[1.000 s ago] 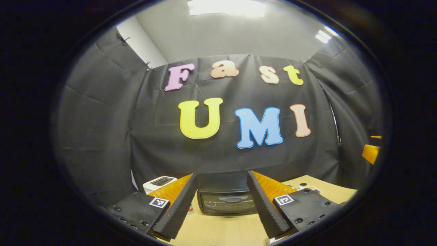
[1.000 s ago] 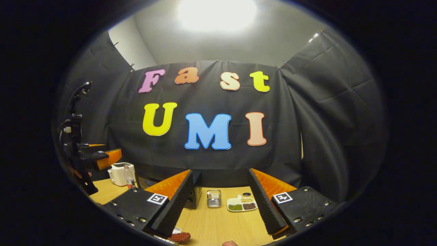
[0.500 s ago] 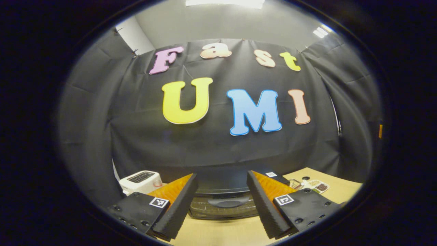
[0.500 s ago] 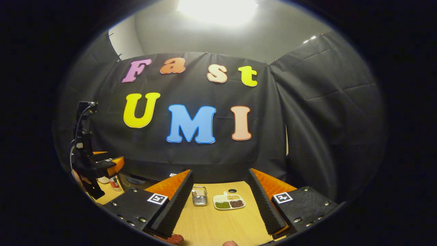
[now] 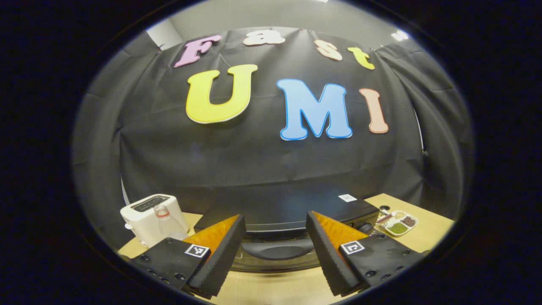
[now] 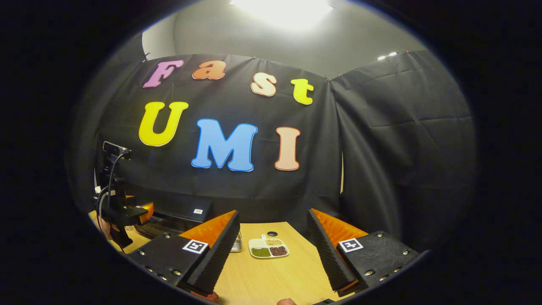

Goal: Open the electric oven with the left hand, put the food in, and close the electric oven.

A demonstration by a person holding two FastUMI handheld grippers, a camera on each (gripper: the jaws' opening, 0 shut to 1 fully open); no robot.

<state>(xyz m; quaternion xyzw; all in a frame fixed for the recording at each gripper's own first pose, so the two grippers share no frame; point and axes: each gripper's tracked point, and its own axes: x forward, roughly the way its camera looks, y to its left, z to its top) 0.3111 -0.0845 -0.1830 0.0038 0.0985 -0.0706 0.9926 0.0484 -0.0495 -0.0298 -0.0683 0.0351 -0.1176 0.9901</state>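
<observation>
The black electric oven (image 5: pixel 292 212) stands on the wooden table with its door shut. Its curved door handle (image 5: pixel 274 250) shows between my left gripper's fingers. The left gripper (image 5: pixel 275 254) is open, just in front of the oven, holding nothing. In the right gripper view the oven (image 6: pixel 180 214) sits at the far left, with the left gripper (image 6: pixel 127 212) and the hand holding it in front of it. My right gripper (image 6: pixel 273 254) is open and empty above the table. A sliver of reddish food (image 6: pixel 205 296) peeks out under its left finger.
A white toaster (image 5: pixel 148 214) and a clear bottle (image 5: pixel 166 221) stand left of the oven. A white divided dish of beans (image 6: pixel 269 250) lies right of it on the table (image 6: pixel 271 279), beside a small metal basket (image 6: pixel 237 245). Black cloth walls close in behind.
The left gripper has moved closer to the oven, which now looms larger between its fingers. The right gripper view has swung right and the reddish food has slipped almost out of sight.
</observation>
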